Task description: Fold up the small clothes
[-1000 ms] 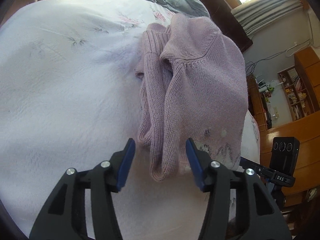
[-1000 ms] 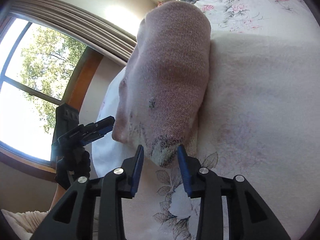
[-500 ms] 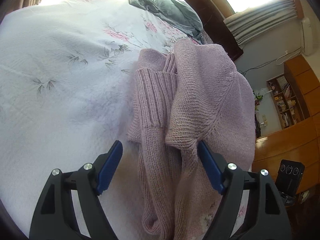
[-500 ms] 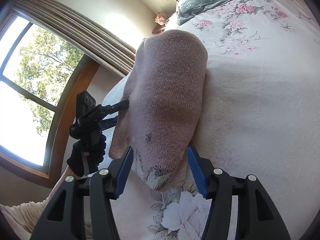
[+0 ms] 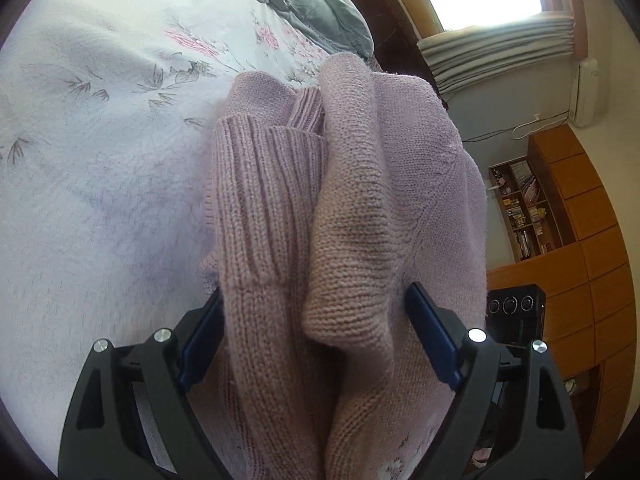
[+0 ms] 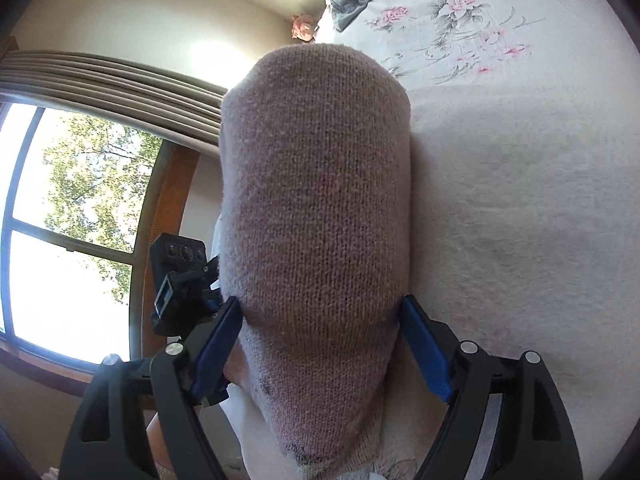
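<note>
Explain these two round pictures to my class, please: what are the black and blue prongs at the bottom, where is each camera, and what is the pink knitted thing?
No robot here: a person holds a two-finger gripper in each hand, and each carries a wide-angle camera looking along its fingers. One picture comes from the left gripper, the other from the right gripper. The prongs are their blue-padded fingers. Both stand open, with a folded pink knitted sweater between them; neither has clamped it. The sweater lies on a bed with a white flowered bedspread. A grey garment lies at the bed's far end. In the right view, the left gripper shows beside the sweater, before a window.
</note>
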Available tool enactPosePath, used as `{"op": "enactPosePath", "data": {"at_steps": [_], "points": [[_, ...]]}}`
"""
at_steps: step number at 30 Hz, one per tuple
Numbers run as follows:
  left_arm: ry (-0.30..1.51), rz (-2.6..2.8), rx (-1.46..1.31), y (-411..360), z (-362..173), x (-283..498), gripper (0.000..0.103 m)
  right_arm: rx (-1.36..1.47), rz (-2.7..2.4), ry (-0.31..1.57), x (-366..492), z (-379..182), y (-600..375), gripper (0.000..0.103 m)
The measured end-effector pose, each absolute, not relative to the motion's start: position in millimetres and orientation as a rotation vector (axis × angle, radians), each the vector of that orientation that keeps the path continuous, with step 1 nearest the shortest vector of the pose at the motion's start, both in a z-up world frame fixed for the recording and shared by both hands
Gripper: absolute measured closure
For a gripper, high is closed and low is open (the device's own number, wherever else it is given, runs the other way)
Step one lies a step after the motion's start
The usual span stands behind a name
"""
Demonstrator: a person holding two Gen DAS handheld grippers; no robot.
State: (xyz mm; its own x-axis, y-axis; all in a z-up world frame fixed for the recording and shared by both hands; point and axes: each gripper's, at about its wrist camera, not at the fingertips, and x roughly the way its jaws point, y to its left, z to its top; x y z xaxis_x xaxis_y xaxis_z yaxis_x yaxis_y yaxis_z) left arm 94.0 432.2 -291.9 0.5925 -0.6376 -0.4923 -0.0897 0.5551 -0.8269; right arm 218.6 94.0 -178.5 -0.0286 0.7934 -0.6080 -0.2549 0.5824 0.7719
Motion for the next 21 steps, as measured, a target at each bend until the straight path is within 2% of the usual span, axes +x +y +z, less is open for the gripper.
{"op": "enactPosePath", "data": {"at_steps": [4,5,6,7,8,10,15,21], "points": [[0.926,-0.365,-0.909,420.9,-287.9,101.6,0.019,0.538,0.893,1.361,225.9,-188.1,106.3,0.013],[0.925,-0.367,-0.906,419.4,-287.1,103.1,0.024,0.539,0.892,1.361,227.1,-188.0,108.5,0.013],[0.921,-0.381,-0.903,416.5,-285.7,104.4,0.038,0.538,0.894,1.359,227.5,-186.9,109.7,0.015],[0.915,-0.381,-0.893,413.6,-282.9,104.5,0.047,0.538,0.899,1.354,226.5,-184.7,109.5,0.024],[0.912,-0.380,-0.881,411.1,-279.5,104.1,0.051,0.541,0.909,1.349,225.3,-182.2,108.1,0.034],[0.900,-0.390,-0.886,409.5,-274.2,101.7,0.060,0.548,0.937,1.334,220.1,-174.7,102.7,0.046],[0.813,-0.464,-0.942,394.4,-244.5,87.0,0.064,0.513,1.021,1.268,203.9,-136.5,86.6,0.062],[0.745,-0.562,-0.891,334.8,-189.2,72.9,0.064,0.428,1.083,1.137,179.0,-69.6,30.6,0.065]]}}
